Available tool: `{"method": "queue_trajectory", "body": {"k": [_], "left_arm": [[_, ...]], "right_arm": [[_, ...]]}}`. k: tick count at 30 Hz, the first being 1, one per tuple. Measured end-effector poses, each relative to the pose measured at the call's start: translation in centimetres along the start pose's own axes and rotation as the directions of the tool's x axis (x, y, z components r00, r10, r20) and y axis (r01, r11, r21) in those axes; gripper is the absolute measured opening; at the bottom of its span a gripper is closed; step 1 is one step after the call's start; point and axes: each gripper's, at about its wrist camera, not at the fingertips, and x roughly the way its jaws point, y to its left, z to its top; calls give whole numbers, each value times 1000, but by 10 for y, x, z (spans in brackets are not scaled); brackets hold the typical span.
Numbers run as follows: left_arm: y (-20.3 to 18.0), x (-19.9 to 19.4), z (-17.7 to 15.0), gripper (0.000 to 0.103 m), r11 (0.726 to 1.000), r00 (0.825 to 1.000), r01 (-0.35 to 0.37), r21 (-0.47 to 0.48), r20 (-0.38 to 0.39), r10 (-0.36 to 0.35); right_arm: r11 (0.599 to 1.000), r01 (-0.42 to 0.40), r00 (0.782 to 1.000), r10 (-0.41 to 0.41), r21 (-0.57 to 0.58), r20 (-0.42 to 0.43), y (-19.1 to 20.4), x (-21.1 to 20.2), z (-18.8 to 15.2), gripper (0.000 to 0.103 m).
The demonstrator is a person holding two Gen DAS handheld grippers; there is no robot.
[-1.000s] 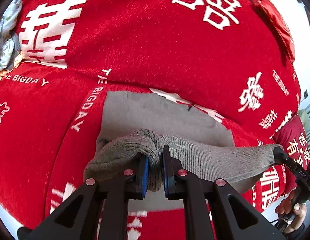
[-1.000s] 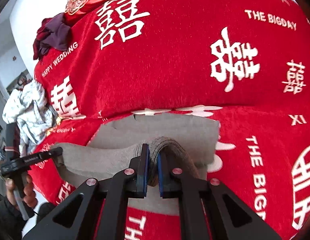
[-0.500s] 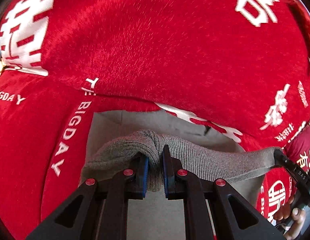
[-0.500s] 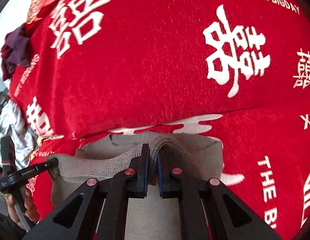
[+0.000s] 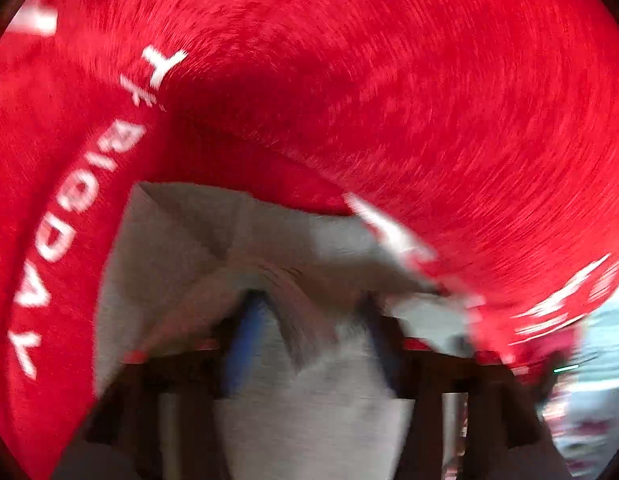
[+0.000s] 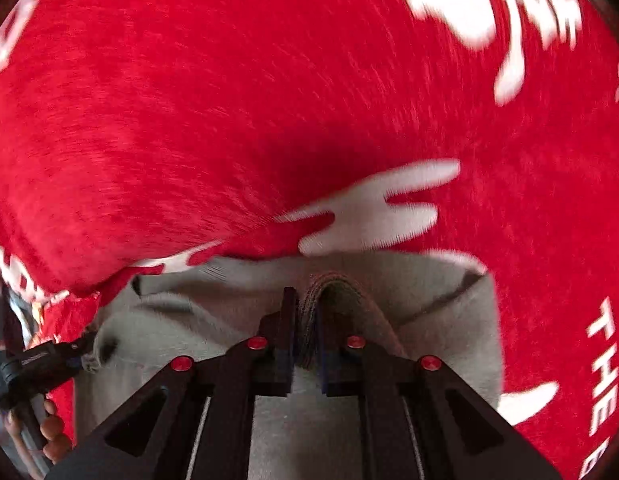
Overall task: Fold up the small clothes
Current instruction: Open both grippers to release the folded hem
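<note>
The right tongs (image 6: 305,340) pinch a ribbed fold of the grey knit garment (image 6: 449,320) lying on the red blanket (image 6: 229,120). The left tongs (image 5: 309,336), blurred, stand parted, grey knit between them.

A plush red cover (image 6: 237,112) with white lettering (image 5: 57,240) fills both views.

Red plush cover (image 5: 389,80): white lettering "BIGDAY" runs down its left part in the left wrist view, blurred but legible; a few white strokes above it cannot be made out. Same red plush cover (image 6: 189,100), right wrist view: white "THE" reads down the right edge, cut off below. Large white Chinese characters at upper right and centre, too blurred and partial to read.
</note>
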Motion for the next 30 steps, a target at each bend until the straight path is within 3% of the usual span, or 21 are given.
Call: {"method": "queue_trajectory", "body": {"k": [2, 3, 5, 6, 8, 11, 15, 17, 20, 22, 24, 27, 28, 29, 30], "left_arm": [[12, -22, 4, 76, 995, 997, 62, -74, 50, -58], [17, -33, 4, 76, 993, 995, 79, -86, 69, -73], [25, -54, -1, 76, 994, 994, 73, -82, 88, -66], [28, -65, -8, 76, 998, 994, 31, -56, 104, -25], [31, -80, -31, 76, 991, 983, -123, 43, 144, 116], [35, -83, -67, 76, 941, 952, -283, 184, 170, 254], [54, -69, -110, 76, 869, 901, -431, 243, 180, 396], [68, -75, -122, 76, 895, 915, -394, 210, 179, 361], [81, -76, -121, 78, 938, 941, -320, 136, 157, 298], [76, -71, -117, 90, 939, 945, -310, 147, 154, 288], [68, -63, -116, 97, 926, 936, -341, 163, 149, 318], [54, -51, -115, 96, 890, 911, -402, 213, 185, 367], [53, -48, -112, 94, 890, 909, -405, 209, 198, 367], [52, -48, -111, 77, 890, 906, -406, 208, 216, 363], [48, -50, -110, 44, 891, 911, -393, 227, 228, 343]], "right_arm": [[995, -63, 998, 64, 78, -12, -13, -3, 2, 31], [991, -75, 997, 75, 111, 8, -19, -11, 0, 41], [990, -80, 995, 72, 120, 66, -27, -30, -5, 59], [991, -71, 993, 60, 114, 98, -29, -41, -8, 68], [995, -34, 983, 16, 93, 182, -37, -66, -19, 69], [998, 58, 965, -66, 39, 253, -47, -95, -43, 71], [982, 165, 978, -152, -90, 142, -48, -93, -77, 72], [980, 173, 980, -161, -95, 120, -56, -99, -96, 72], [998, 63, 994, -63, 0, 94, -80, -101, -107, 78], [998, 21, 998, -24, 53, 61, -90, -92, -106, 79], [998, 21, 997, -26, 62, 73, -89, -84, -101, 81], [998, 56, 994, -52, -38, 92, -67, -73, -99, 82], [995, 79, 992, -72, -66, 104, -60, -69, -99, 80], [992, 89, 991, -78, -94, 112, -54, -67, -99, 72], [989, 90, 991, -77, -117, 109, -48, -64, -98, 46]]}}
